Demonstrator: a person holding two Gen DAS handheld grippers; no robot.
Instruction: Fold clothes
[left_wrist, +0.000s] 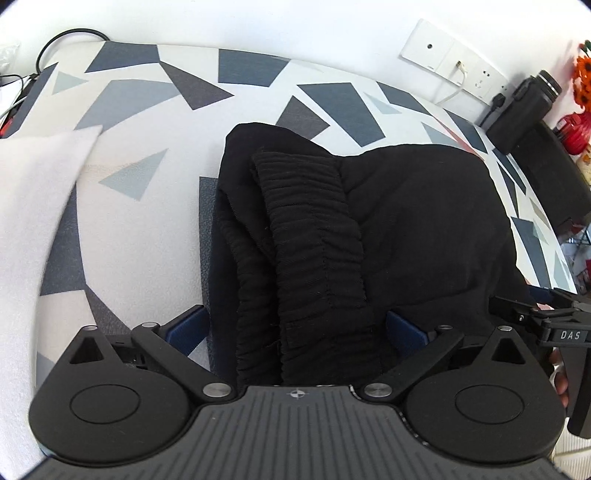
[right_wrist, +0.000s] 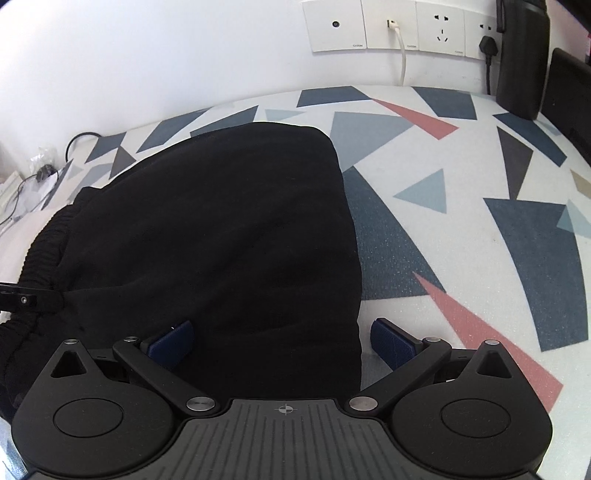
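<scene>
In the left wrist view, the left gripper (left_wrist: 295, 328) fills the bottom of the frame with its jaws spread wide. The folded black garment (left_wrist: 369, 229) lies between the 2 blue pads (left_wrist: 186, 330), its ribbed waistband (left_wrist: 314, 236) running down the middle toward the camera; the pads stand clear of the cloth on both sides rather than pressing it. The garment rests on the bench (left_wrist: 147, 110), which is covered in a grey, blue and white triangle pattern. At centre left a white blurred sheet (left_wrist: 40, 192) covers part of that pattern. In the upper right a row of white wall sockets (left_wrist: 454, 62) sits above a black box-shaped device (left_wrist: 524, 110), with orange flowers (left_wrist: 583, 77) at the far right edge. The right gripper (left_wrist: 554, 325) pokes in at the right edge, with fingers of a hand (left_wrist: 559, 373) behind it.

In the right wrist view, the garment (right_wrist: 221, 240) takes up the left and centre. The right gripper (right_wrist: 282, 341) has its jaws wide apart, straddling the garment's right edge: 1 pad lies on the cloth, the other over bare bench (right_wrist: 461, 221). Neither squeezes anything. The sockets (right_wrist: 388, 26) line the top, a white cable (right_wrist: 402, 59) hanging from 1. Tangled cables (right_wrist: 40, 173) sit at left.
</scene>
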